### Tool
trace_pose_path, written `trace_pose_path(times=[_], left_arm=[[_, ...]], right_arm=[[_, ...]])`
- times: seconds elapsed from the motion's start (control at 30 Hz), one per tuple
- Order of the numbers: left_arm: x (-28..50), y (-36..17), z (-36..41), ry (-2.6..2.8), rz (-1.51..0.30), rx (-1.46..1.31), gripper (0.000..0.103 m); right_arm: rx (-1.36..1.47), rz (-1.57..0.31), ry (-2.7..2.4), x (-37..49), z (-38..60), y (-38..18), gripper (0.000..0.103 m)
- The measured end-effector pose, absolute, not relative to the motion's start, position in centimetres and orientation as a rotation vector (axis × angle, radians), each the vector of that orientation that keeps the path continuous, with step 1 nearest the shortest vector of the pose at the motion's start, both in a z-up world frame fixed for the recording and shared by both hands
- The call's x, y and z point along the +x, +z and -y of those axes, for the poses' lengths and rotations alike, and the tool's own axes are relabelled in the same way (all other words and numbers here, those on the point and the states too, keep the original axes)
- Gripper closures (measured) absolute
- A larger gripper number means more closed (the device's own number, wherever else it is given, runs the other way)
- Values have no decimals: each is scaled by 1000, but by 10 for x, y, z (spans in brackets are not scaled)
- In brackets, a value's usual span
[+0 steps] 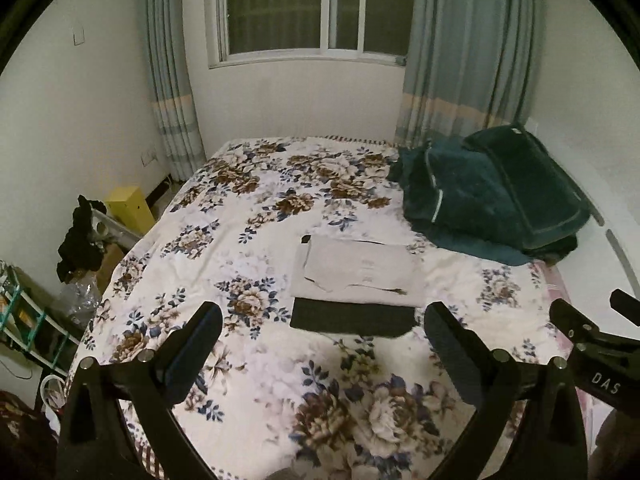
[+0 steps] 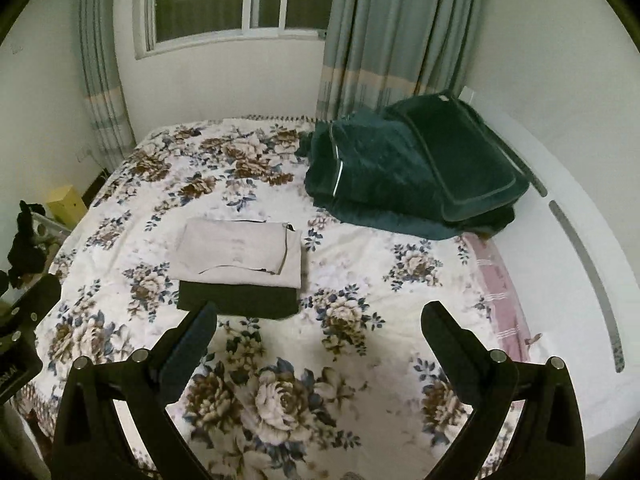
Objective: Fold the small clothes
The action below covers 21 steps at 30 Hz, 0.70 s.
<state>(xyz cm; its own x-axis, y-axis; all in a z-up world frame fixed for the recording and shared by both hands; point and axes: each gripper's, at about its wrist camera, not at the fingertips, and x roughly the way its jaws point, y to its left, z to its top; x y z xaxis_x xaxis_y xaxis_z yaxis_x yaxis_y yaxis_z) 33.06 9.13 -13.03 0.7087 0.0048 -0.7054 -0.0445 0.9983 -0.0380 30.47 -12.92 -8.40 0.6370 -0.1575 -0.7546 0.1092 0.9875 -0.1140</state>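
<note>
mid-bed on the floral sheet sits a folded grey garment, flat, overlapping the far edge of a folded black cloth that pokes out on the near side. both grippers hover above the near end of the bed, apart from the clothes: left gripper spread wide and holding nothing, right gripper same deal, wide and bare. a dark green blanket pile is heaped at the far right corner, with curtains and a window behind.
</note>
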Motion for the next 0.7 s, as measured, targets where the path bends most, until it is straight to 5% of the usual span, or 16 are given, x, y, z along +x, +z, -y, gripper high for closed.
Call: trace_pose_path(times=[0.7], left_arm=[[246, -53, -88, 47, -731, -45, 0]], right_arm=[[-62, -780, -70, 203, 129, 36, 0]])
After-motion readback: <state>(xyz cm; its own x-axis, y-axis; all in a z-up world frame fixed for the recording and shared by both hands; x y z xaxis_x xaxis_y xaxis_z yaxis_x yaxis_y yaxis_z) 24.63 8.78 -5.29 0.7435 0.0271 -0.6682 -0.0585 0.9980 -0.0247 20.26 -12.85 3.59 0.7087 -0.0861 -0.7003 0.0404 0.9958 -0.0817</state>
